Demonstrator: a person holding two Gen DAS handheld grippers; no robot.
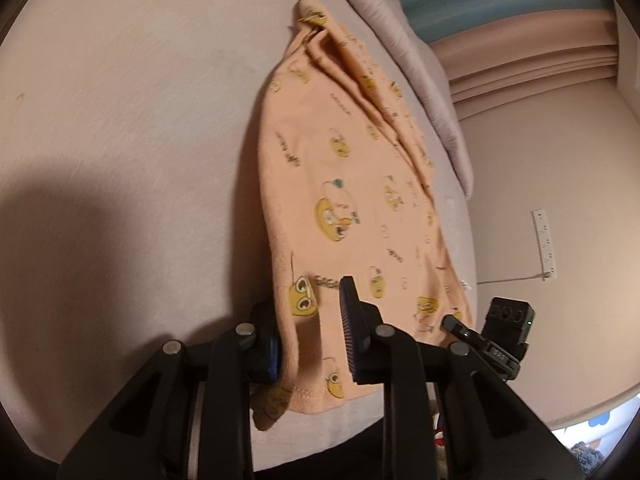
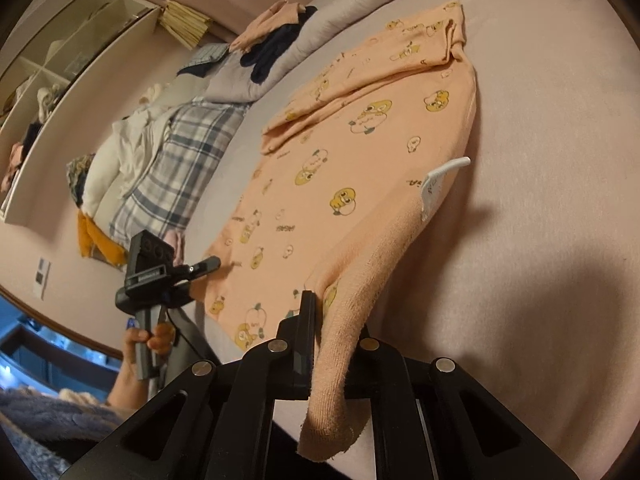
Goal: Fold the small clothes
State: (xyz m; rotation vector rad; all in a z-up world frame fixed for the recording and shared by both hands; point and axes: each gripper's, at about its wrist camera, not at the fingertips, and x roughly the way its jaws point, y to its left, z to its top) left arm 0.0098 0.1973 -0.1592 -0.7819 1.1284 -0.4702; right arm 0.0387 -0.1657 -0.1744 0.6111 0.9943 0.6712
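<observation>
So containers first: the only real one is the open shelf unit (image 2: 60,92) way off on the left of your right wrist view. Its cubbies have bundled-up clothes stuffed in, pale stuff up top and darker bits lower down, too small and blurry to say more. Next to it on the bed (image 2: 560,100) there's a loose heap: a plaid piece (image 2: 176,168), something white (image 2: 132,148), a grey bundle with dark clothes (image 2: 276,48) on top.

The thing you're actually folding is the peach shirt (image 1: 340,184), lying mostly flat on the pinkish sheet. It's covered in little yellow cartoon characters and small lettering. The far end is bunched into long creases, and one flap lies folded over the body. A white tag (image 2: 436,182) sticks up at the ribbed neckline.

Your left gripper (image 1: 312,336) has its jaws narrowed around the near edge of the shirt, fabric running up between them; I can't tell if the pads actually pinch it. Your right gripper (image 2: 332,344) is clamped on the ribbed collar band (image 2: 348,344), which droops over the fingers. Your hand (image 2: 148,344) on the left gripper's handle shows in the right view.
</observation>
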